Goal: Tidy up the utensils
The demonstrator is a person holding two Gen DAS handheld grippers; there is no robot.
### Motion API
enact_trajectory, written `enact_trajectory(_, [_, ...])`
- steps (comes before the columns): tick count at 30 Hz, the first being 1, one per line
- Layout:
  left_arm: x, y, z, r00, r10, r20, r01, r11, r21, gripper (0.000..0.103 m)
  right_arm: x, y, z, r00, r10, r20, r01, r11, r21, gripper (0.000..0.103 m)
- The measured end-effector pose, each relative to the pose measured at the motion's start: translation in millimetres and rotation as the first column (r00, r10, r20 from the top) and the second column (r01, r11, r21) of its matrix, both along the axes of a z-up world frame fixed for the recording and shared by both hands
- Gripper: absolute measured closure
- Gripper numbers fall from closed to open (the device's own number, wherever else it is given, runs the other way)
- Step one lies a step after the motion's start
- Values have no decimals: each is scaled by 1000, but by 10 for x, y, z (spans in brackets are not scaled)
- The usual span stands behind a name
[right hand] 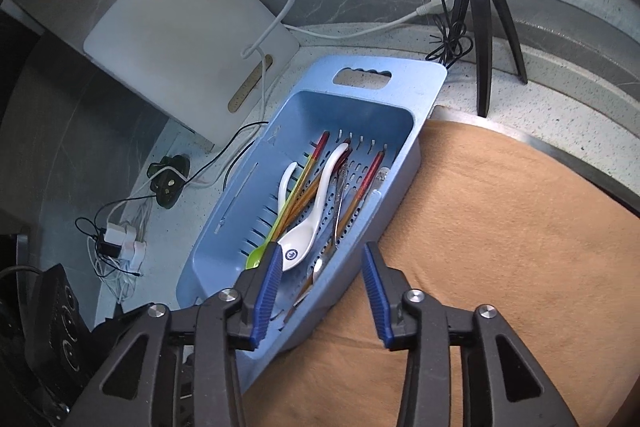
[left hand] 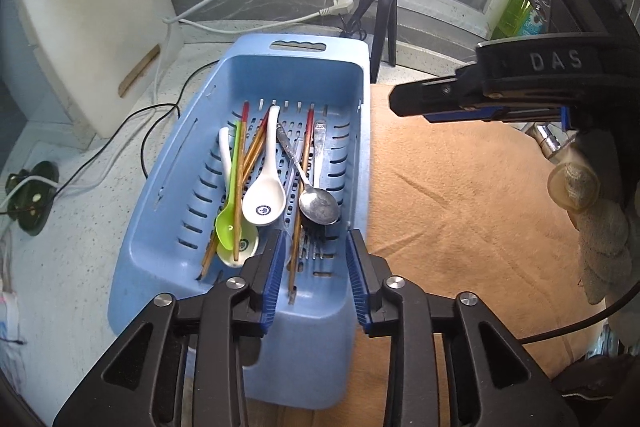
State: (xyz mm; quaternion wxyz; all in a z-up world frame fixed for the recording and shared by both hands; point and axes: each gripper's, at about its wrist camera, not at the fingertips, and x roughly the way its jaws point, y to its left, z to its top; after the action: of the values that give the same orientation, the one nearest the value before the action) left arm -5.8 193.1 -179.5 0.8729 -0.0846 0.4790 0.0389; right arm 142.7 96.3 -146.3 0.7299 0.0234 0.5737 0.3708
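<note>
Utensils (left hand: 276, 183) lie heaped in the basket (left hand: 168, 187), both grippers (left hand: 316, 239) (right hand: 320, 251) above it, jaws released, empty; best single out one piece.

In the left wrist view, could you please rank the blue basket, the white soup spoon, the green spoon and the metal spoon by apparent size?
1. blue basket
2. white soup spoon and green spoon: too alike to rank
3. metal spoon
</note>
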Motion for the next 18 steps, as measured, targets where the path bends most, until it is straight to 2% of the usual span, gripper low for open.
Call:
enact_trajectory(2, [-28,-39,25,1000,17,4,-17,1000,4,67,-38,-65,26,1000,9,20,-9,1000,-3,62])
enact_trajectory(4, [-63,-79,54,999,41,6,-41,999,6,58,-71,-120,43,999,17,36,-17,1000,-8,61])
enact_trajectory(6, [-104,-114,80,998,67,9,-67,998,11,52,-99,-185,50,999,20,49,-20,1000,-11,58])
enact_trajectory(10, [-184,-189,156,994,107,25,-108,994,33,52,-166,-331,72,997,26,76,-25,1000,-12,56])
enact_trajectory(13, [-236,-253,223,990,132,40,-134,989,54,44,-210,-410,99,993,39,109,-37,999,-18,55])
enact_trajectory(14, [-259,-276,249,989,141,48,-143,988,59,44,-228,-444,115,991,43,123,-41,999,-20,53])
enact_trajectory(16, [-299,-312,298,985,159,61,-163,984,65,43,-267,-502,155,987,46,152,-43,999,-17,40])
enact_trajectory(18, [-336,-344,343,981,179,70,-184,981,67,38,-296,-548,192,983,46,179,-45,999,-13,38])
